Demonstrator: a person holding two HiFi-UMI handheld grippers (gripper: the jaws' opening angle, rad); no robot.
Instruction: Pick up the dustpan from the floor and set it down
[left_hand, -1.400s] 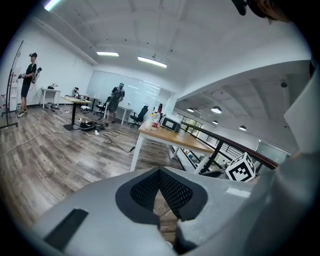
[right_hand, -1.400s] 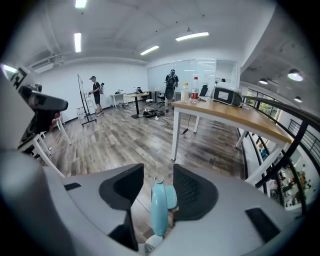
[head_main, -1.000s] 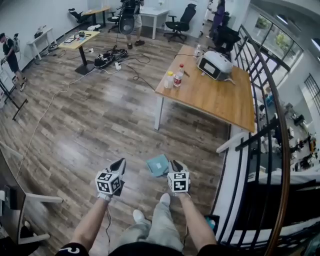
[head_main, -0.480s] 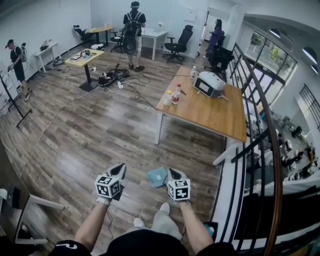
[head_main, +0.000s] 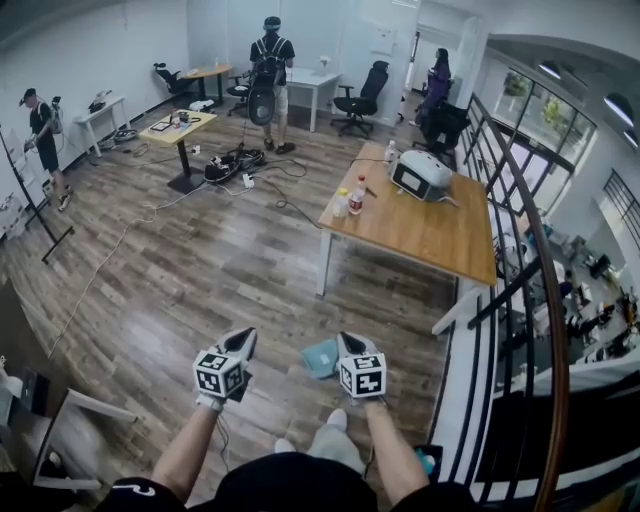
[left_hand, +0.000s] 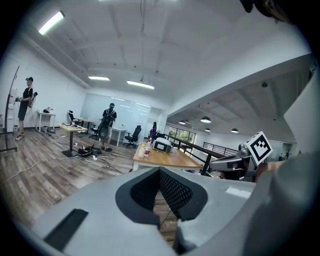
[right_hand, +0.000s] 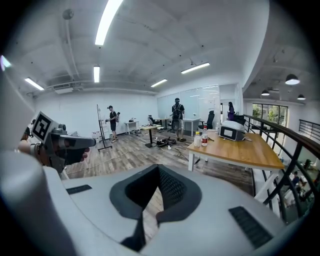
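A teal dustpan (head_main: 322, 356) lies flat on the wood floor between my two grippers in the head view, its right edge hidden behind the right gripper. My left gripper (head_main: 243, 338) hangs in the air to its left, jaws shut with nothing between them. My right gripper (head_main: 348, 341) is held above the dustpan's right side, also shut and holding nothing. The left gripper view shows closed pads (left_hand: 160, 172) aimed across the room, and the right gripper view shows the same (right_hand: 159, 170). The dustpan appears in neither gripper view.
A wooden table (head_main: 440, 240) ahead on the right bears bottles (head_main: 357, 195) and a white device (head_main: 422, 175). A black railing (head_main: 520, 300) runs down the right. Cables (head_main: 235, 160) lie on the floor far ahead, near standing people (head_main: 268, 55). A white stand (head_main: 75, 405) is at lower left.
Both grippers and the head camera have risen from the floor. The dustpan stays on the floor and looks smaller and lower beside the right gripper.
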